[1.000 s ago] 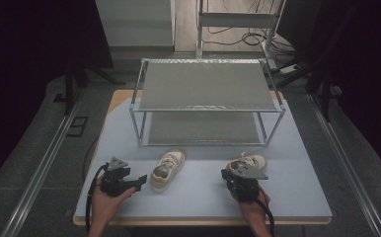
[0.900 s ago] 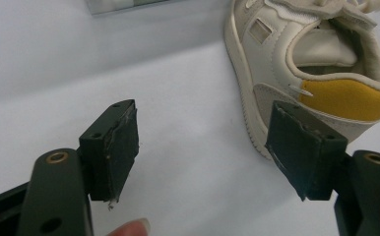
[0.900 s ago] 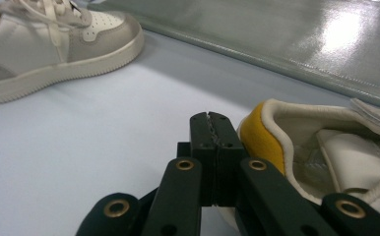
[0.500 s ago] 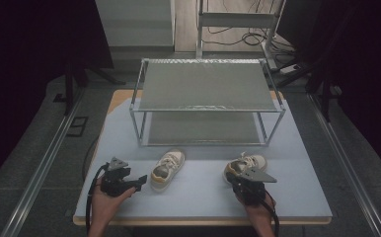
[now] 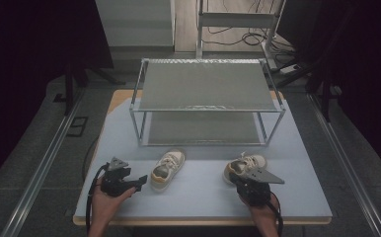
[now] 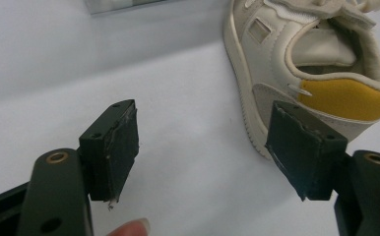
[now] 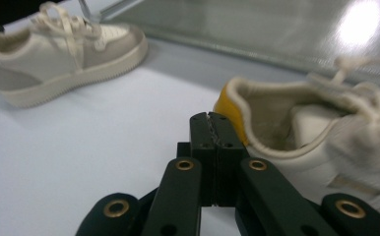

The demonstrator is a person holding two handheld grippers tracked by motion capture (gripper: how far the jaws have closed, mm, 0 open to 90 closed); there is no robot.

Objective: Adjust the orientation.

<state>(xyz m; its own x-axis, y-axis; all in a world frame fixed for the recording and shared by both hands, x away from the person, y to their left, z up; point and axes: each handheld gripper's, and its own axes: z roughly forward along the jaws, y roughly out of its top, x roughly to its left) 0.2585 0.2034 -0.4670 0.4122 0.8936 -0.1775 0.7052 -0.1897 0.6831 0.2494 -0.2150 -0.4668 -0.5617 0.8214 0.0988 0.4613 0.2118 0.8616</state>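
Your left gripper [image 6: 203,147] has its fingers spread, the left shoe [image 6: 306,64] at upper right of frame on the worktop [image 5: 203,192]. Centre its heel between them. Your right gripper [image 7: 212,142] is clenched empty beside the right shoe [image 7: 316,132].

Both grippers are black: left gripper [image 5: 140,181] and right gripper [image 5: 236,178] – brass-ringed holes, worn pads [image 6: 120,142], grey three-cornered plates, black cables.

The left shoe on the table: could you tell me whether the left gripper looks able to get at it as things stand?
Probably yes. The left gripper is open, and the left shoe lies just ahead, its heel by one jaw, with bare table between them and nothing in the way.
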